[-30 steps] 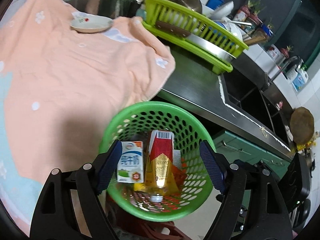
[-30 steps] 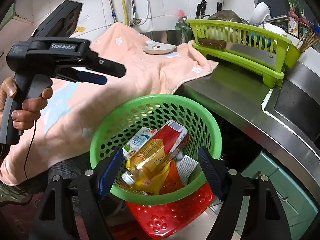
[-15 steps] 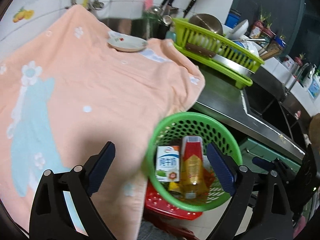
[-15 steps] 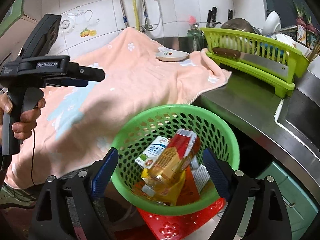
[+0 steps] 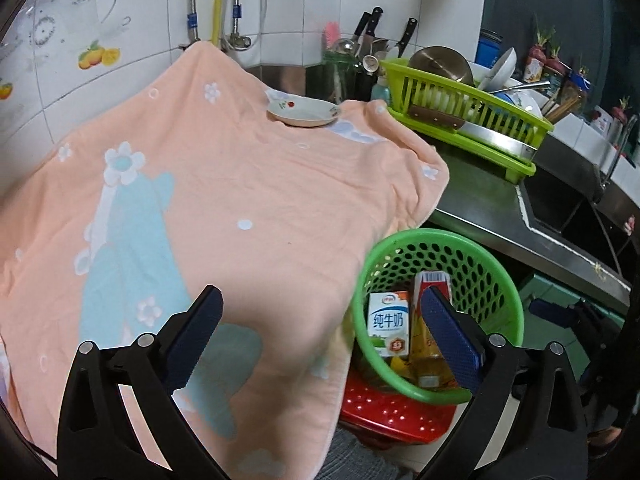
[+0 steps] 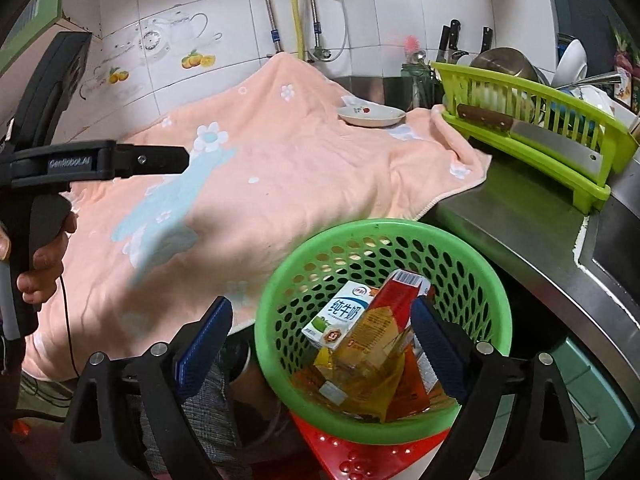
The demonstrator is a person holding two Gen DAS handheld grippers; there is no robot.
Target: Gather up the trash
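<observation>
Trash (image 6: 372, 344) in basket (image 6: 280, 280), below open jaws

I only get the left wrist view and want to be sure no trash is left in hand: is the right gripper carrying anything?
Observer: No. The right gripper has just been opening its jaws. Nothing is between them, and they stand open in front of the green basket.
Operator: What else is down there besides the milk carton?
Observer: The right wrist view shows an orange wrapper low in the basket, beside the red carton.
</observation>
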